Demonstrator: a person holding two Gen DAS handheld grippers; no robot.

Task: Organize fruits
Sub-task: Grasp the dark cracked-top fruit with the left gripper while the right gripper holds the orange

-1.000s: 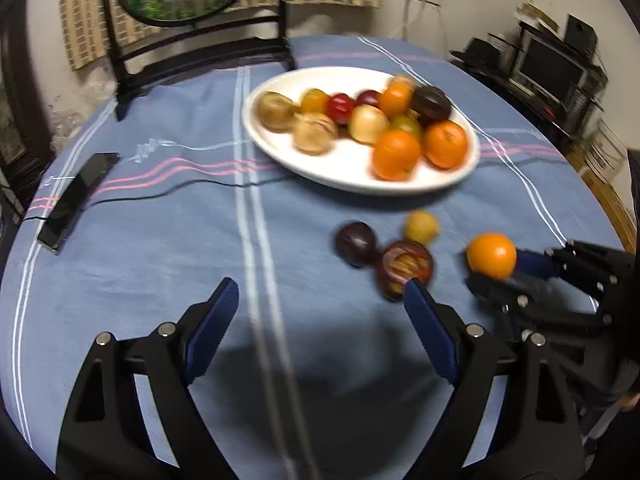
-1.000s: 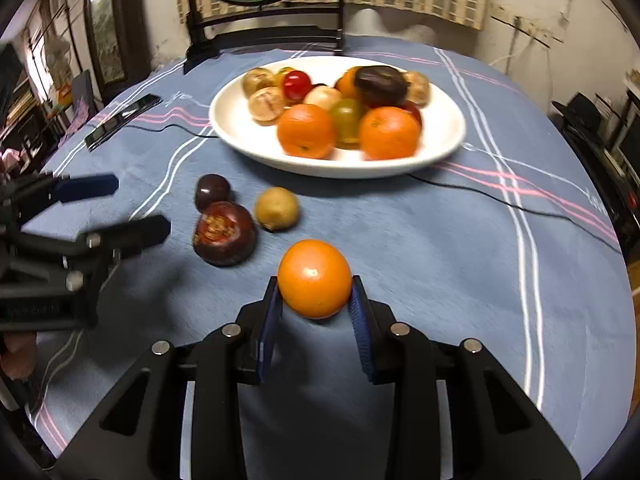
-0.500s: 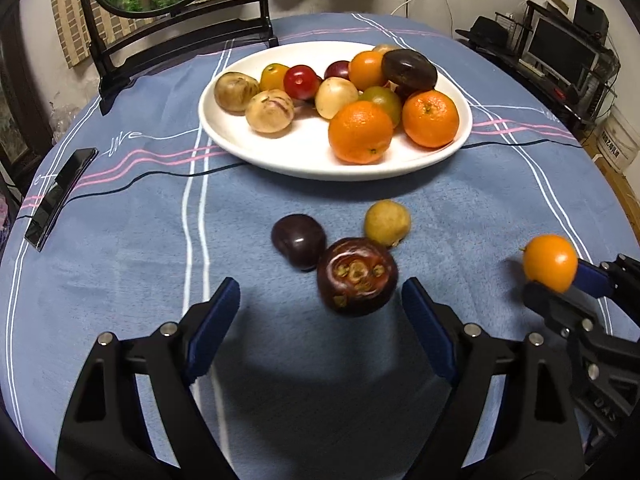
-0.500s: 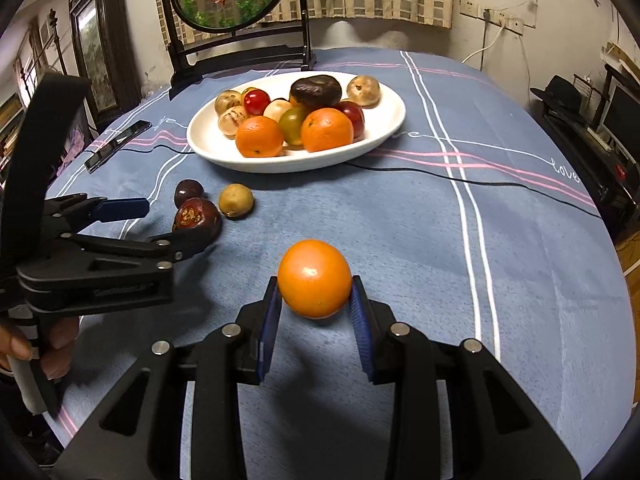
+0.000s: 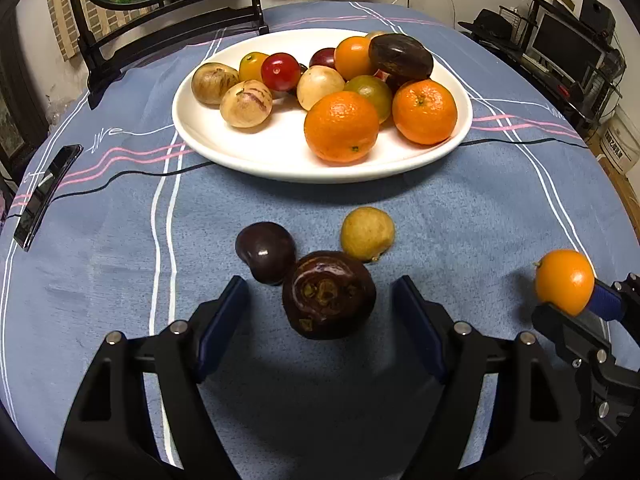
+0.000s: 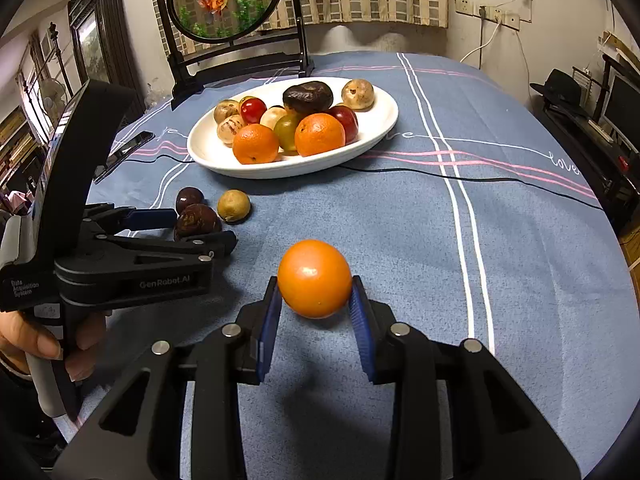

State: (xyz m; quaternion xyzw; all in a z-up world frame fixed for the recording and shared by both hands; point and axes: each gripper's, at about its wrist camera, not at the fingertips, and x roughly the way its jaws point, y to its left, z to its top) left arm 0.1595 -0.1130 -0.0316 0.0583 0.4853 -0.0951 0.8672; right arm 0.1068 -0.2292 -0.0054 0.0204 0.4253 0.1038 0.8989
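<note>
Two grippers: right gripper [image 6: 316,312] is clenching a smooth round orange fruit [image 6: 314,278]; left gripper [image 5: 320,308] is gaping around a wrinkled dark-brown fruit [image 5: 329,294].
Plate: glossy white oval plate [image 5: 208,142] is sitting at 12 o'clock.
Surface: blue striped woven tablecloth [image 5: 460,216] is covering the table.

The left tongs [image 5: 320,308] stand wide open around a dark mangosteen [image 5: 329,294] on the desk [image 5: 480,216]. Behind it lie a plum [image 5: 265,252] and a yellow fruit [image 5: 367,233]. At right, the right tongs [image 5: 576,304] clamp an orange [image 5: 564,282].
</note>
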